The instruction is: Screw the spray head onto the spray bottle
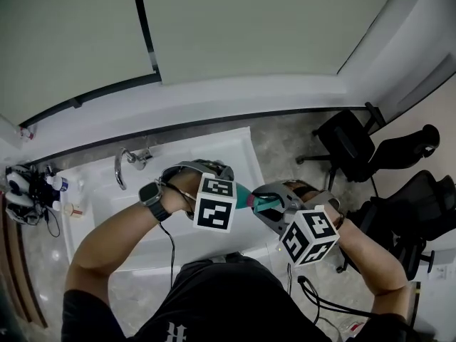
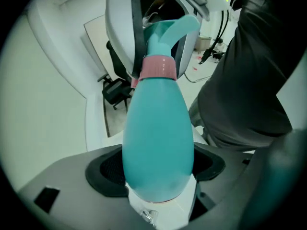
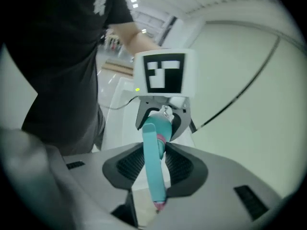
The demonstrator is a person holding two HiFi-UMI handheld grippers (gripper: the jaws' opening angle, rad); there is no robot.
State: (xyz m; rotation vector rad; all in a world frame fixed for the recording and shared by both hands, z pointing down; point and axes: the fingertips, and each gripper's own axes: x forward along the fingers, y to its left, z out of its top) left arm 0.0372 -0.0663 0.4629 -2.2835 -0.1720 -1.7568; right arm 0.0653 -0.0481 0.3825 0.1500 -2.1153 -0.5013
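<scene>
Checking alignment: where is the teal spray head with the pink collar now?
The teal spray head sits between the right gripper's pads, centre of the right gripper view, its pink collar on the teal plastic spray bottle held by the left gripper.

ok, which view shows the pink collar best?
Left gripper view: the pink collar sits unobstructed atop the spray bottle. Right gripper view shows only a sliver behind the spray head. In the head view I can't make it out.
</scene>
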